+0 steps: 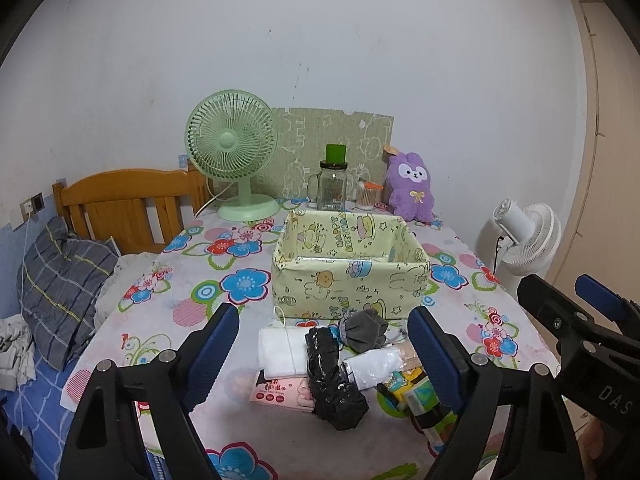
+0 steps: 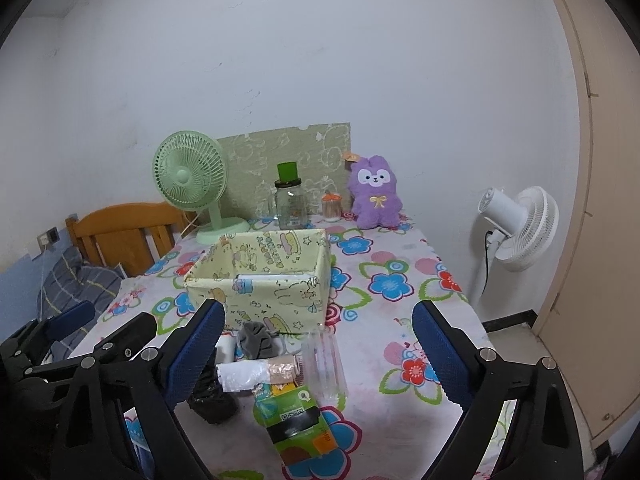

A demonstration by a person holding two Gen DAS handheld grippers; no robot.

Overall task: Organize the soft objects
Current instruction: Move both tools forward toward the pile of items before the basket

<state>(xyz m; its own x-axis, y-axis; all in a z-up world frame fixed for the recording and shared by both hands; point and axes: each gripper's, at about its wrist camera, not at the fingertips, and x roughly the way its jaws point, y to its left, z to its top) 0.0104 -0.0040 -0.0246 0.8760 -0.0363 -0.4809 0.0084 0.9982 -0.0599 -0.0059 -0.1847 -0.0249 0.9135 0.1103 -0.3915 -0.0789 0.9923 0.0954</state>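
Soft pile (image 1: 320, 364) just before box (image 1: 348, 276) — floral table (image 2: 400, 320) bare rightward.

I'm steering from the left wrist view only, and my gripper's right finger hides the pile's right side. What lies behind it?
Observer: A clear plastic bottle lies on its side on the flowered tablecloth, right of the white plastic roll.
Operator: Is the right gripper holding anything?
Observer: No. The right gripper is open, and its pads touch nothing.
Operator: And the green carton?
Observer: The green printed carton lies flat, nearest the camera, with a QR code facing up.
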